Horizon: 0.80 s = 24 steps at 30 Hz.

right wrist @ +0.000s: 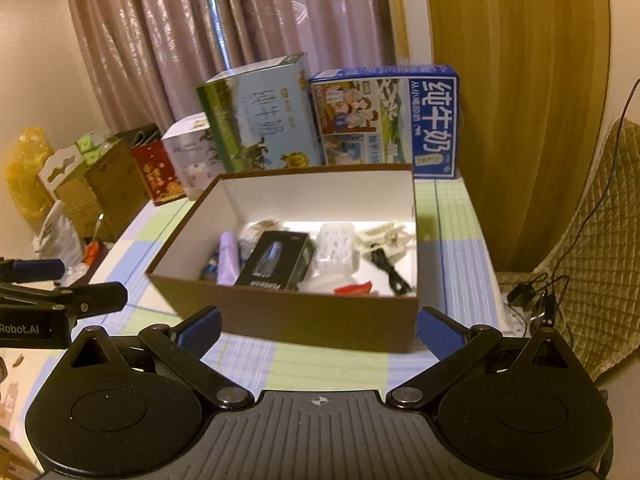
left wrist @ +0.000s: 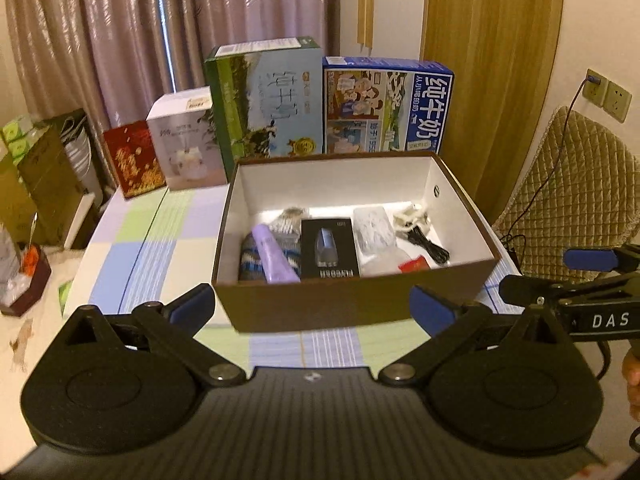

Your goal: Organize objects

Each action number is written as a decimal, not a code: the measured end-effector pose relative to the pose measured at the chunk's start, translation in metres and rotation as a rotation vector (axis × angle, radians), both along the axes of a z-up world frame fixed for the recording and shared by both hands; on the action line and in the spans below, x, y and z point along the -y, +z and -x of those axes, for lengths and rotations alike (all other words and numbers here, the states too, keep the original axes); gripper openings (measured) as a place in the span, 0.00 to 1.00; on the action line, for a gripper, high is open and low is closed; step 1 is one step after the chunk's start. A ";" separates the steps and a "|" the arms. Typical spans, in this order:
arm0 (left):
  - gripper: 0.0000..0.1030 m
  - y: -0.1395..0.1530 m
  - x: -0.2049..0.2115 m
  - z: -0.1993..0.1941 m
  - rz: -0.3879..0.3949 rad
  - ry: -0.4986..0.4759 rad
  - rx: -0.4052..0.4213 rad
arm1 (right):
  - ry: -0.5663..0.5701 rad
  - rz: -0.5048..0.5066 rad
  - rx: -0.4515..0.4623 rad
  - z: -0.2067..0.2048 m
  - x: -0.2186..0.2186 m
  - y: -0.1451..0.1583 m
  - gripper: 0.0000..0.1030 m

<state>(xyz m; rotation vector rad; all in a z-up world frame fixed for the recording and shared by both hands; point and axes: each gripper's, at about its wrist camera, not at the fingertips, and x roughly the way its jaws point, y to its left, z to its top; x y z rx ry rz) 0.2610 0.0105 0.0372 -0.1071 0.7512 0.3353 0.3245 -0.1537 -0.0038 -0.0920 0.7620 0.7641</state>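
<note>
A brown cardboard box (left wrist: 460, 200) (right wrist: 280, 316) with a white inside stands open on the checked tablecloth (left wrist: 140, 256). In it lie a purple tube (left wrist: 276, 254) (right wrist: 229, 258), a black product box (left wrist: 327, 248) (right wrist: 276, 260), a white plastic piece (left wrist: 374, 228) (right wrist: 335, 246), a black cable (left wrist: 430, 248) (right wrist: 390, 270) and a red packet (left wrist: 414, 266). My left gripper (left wrist: 312, 308) is open just in front of the box's near wall, holding nothing. My right gripper (right wrist: 318, 332) is open too, beside the left one, at the box's near right corner.
Two upright milk cartons, one green (left wrist: 264, 100) and one blue (left wrist: 388, 108), stand behind the box, with a white box (left wrist: 188, 140) and a red box (left wrist: 134, 156) to their left. A quilted chair (left wrist: 568, 200) is on the right. Cardboard boxes (right wrist: 108, 184) crowd the floor at left.
</note>
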 end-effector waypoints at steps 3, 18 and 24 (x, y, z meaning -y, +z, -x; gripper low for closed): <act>0.99 -0.001 0.003 0.016 0.014 0.017 -0.005 | 0.002 -0.001 -0.022 0.011 0.004 -0.002 0.98; 0.99 -0.002 -0.005 0.087 0.036 -0.012 -0.022 | -0.042 0.020 -0.034 0.078 0.008 0.002 0.98; 0.99 -0.004 -0.009 0.111 0.039 -0.040 -0.041 | -0.056 0.029 -0.032 0.113 0.006 0.003 0.98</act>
